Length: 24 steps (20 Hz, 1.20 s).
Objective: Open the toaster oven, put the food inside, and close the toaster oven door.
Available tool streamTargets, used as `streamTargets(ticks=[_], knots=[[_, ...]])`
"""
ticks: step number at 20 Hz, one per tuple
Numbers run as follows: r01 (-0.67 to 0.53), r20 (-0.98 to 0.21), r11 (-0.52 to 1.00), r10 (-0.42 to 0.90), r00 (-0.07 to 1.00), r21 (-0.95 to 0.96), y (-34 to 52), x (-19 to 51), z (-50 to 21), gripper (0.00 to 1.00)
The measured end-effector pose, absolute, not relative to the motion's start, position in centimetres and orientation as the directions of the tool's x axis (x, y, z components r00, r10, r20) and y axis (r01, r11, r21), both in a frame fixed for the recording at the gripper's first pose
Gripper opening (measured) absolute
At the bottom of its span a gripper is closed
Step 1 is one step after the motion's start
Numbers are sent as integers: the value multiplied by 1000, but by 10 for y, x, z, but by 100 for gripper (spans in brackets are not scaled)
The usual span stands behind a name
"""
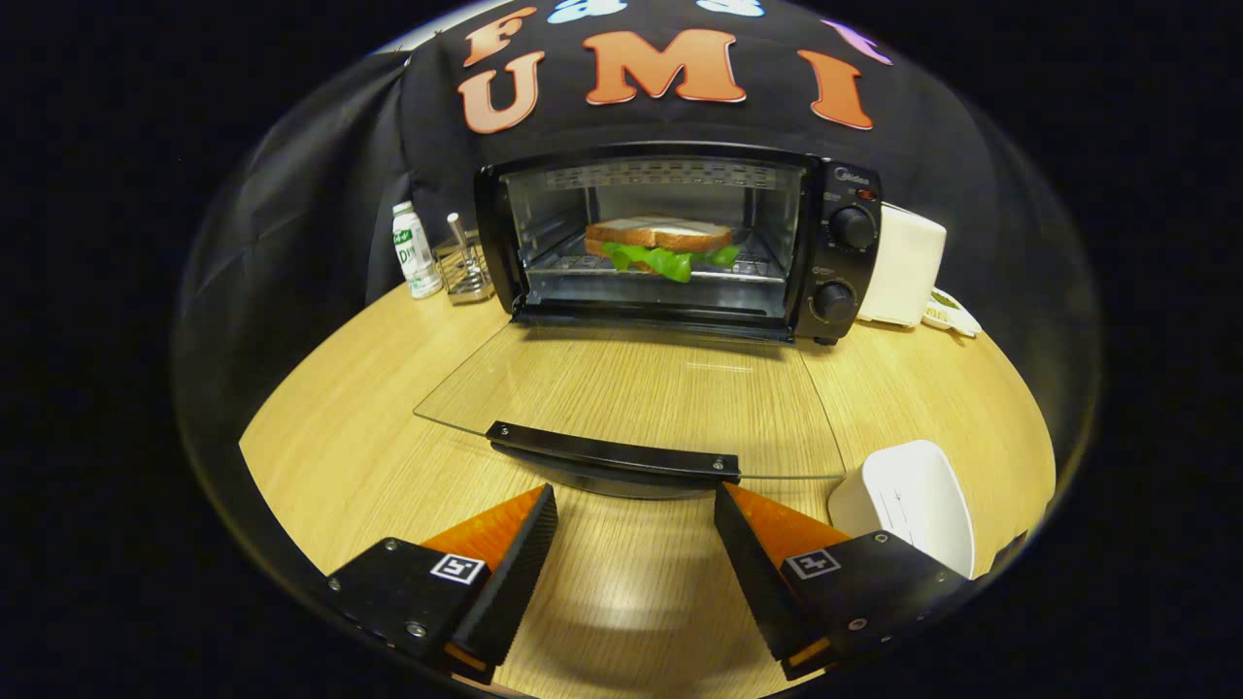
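- Sandwich point(660, 245) sits on the oven point(680, 243) rack, so loading looks done
- Door point(631, 398) lies flat open over the tabletop point(340, 408)
- Gripper point(636, 519) jaws wide, empty, just short of the handle point(612, 452), likely to lift it

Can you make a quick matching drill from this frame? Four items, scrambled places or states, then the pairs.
Items:
1. sandwich
2. glass door
3. gripper
4. white dish

Places or states:
A. folded down flat over the table
B. on the rack inside the toaster oven
C. open, fingers just short of the door handle
D. on the table beside the right finger

Pairs: 1-B, 2-A, 3-C, 4-D
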<state>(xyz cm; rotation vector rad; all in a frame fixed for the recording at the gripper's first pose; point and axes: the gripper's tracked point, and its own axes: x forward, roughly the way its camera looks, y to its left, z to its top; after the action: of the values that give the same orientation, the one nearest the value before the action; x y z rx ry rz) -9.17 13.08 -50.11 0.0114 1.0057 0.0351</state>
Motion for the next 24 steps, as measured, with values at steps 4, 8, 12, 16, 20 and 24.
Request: streamTargets(ticks=[4, 8, 12, 16, 20, 24], knots=[[-55, -826, 995, 96, 556, 79, 145, -81, -487, 96], [-46, -814, 996, 89, 574, 76, 140, -75, -475, 94], [-74, -705, 997, 63, 707, 15, 134, -41, -428, 92], [-47, -646, 997, -8, 763, -67, 116, 13, -415, 92], [14, -584, 996, -65, 809, -91, 99, 68, -405, 93], [30, -531, 996, -68, 845, -80, 99, 91, -382, 93]])
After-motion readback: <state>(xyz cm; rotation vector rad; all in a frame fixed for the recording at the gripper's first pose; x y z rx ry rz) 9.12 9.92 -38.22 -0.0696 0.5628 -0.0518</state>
